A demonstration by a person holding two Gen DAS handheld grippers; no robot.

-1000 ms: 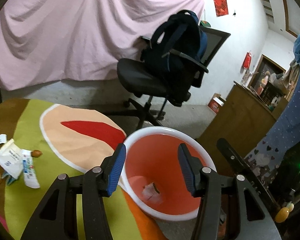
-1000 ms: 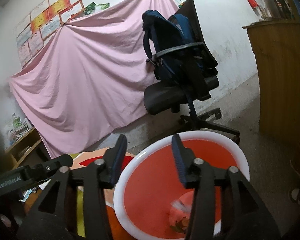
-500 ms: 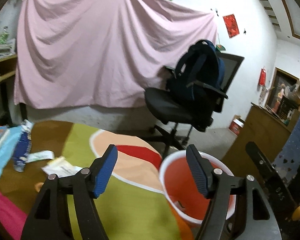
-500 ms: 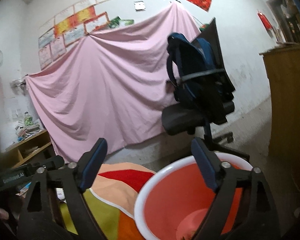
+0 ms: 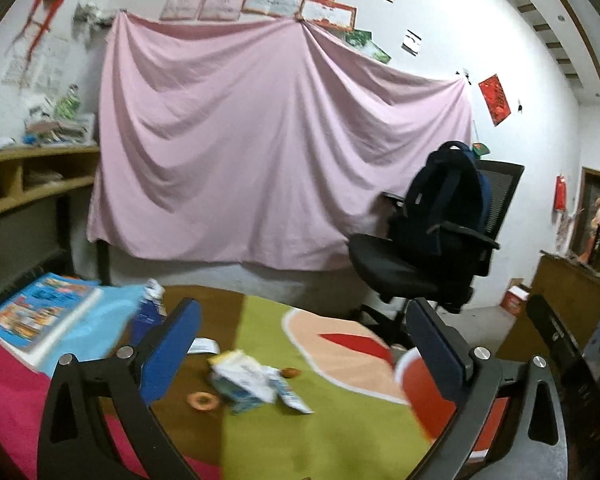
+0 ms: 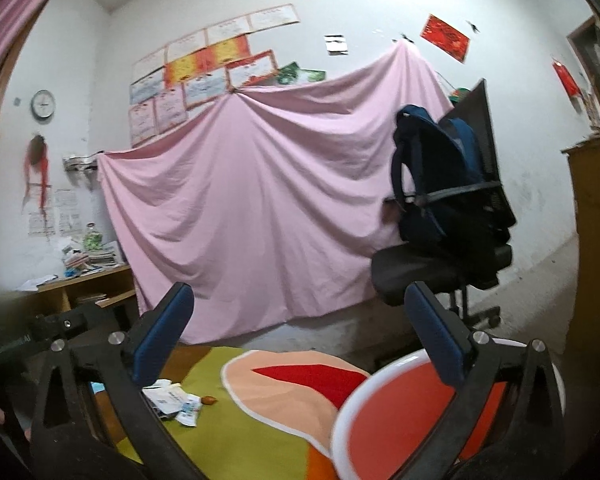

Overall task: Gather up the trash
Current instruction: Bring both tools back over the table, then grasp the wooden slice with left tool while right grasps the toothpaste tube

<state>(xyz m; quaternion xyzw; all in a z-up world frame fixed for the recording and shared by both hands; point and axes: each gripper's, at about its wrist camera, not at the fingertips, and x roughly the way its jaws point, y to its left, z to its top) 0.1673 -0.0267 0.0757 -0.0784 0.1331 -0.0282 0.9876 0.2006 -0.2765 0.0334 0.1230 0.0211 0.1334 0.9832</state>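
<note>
An orange bin with a white rim (image 6: pixel 392 420) stands beside the table at the right; it also shows in the left wrist view (image 5: pixel 420 396). Trash lies on the colourful tablecloth (image 5: pixel 332 412): a crumpled white wrapper (image 5: pixel 240 376), a small packet (image 5: pixel 290 394), a brown nut-like bit (image 5: pixel 290 372) and a ring-shaped snack (image 5: pixel 201 401). In the right wrist view the wrappers (image 6: pixel 172 398) lie at the left. My left gripper (image 5: pixel 304 344) is open and empty above the trash. My right gripper (image 6: pixel 300 332) is open and empty above the table and the bin.
A book (image 5: pixel 40 316) on blue cloth and a blue bottle (image 5: pixel 150 308) lie at the table's left. A black office chair with a dark backpack (image 5: pixel 440 216) stands behind the bin. A pink sheet (image 5: pixel 260 160) covers the back wall. A wooden cabinet (image 6: pixel 596 240) is at the right.
Both grippers have lifted and tilted up from over the bin, opened wider, and swung left toward the trash on the table. The bin now sits low at the right.
</note>
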